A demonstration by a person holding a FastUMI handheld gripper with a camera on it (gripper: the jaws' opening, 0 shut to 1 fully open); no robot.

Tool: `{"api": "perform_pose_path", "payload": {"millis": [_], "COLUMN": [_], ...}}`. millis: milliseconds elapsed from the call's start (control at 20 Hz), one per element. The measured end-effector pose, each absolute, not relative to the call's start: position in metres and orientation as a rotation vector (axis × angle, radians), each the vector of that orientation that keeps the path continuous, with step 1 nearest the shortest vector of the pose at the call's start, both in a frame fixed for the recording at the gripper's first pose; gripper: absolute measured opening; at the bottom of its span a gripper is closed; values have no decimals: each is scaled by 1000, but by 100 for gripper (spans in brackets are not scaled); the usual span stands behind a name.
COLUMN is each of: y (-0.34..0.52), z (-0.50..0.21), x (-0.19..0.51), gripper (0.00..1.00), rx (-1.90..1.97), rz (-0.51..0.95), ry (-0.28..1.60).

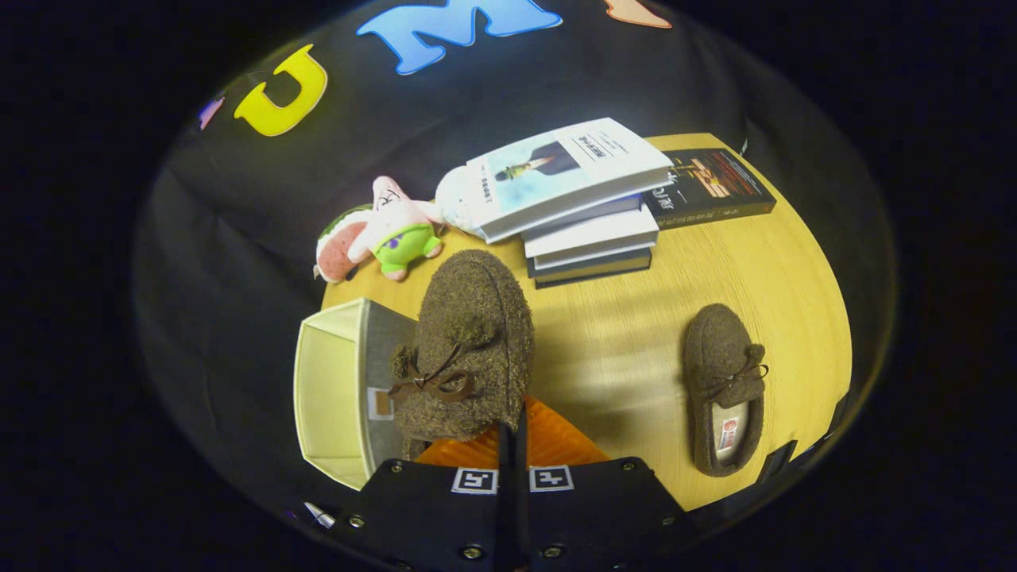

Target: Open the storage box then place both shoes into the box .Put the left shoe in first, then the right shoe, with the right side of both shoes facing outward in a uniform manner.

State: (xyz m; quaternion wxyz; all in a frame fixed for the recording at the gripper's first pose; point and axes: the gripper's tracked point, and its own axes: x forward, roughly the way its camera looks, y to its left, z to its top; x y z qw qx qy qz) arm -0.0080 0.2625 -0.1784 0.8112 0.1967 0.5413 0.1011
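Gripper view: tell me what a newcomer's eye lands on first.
A fuzzy brown slipper hangs pinched in the shut gripper, just ahead of the fingers and beside the open storage box. Its mate lies on the table to the other side. Beyond them sit stacked books and plush toys.

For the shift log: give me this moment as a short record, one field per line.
gripper: fingers closed on the held shoe's rim
held shoe: brown fuzzy slipper, lifted beside the storage box
storage box: open, at the table's edge, nothing seen inside
other shoe: matching slipper lying on the table
beyond: book stack, plush toy
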Motion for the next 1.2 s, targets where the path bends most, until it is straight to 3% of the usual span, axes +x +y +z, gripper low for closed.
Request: {"api": "perform_pose_path", "payload": {"millis": [250,600,900,1200], "y": [321,433,493,514], "z": [-128,-113,-167,-248], "x": [6,7,-12,-15], "gripper": [0,0,1,1], "rx": [412,384,325,227], "rz": [311,459,464,373], "ry": [1099,1119,1244,1367]}}
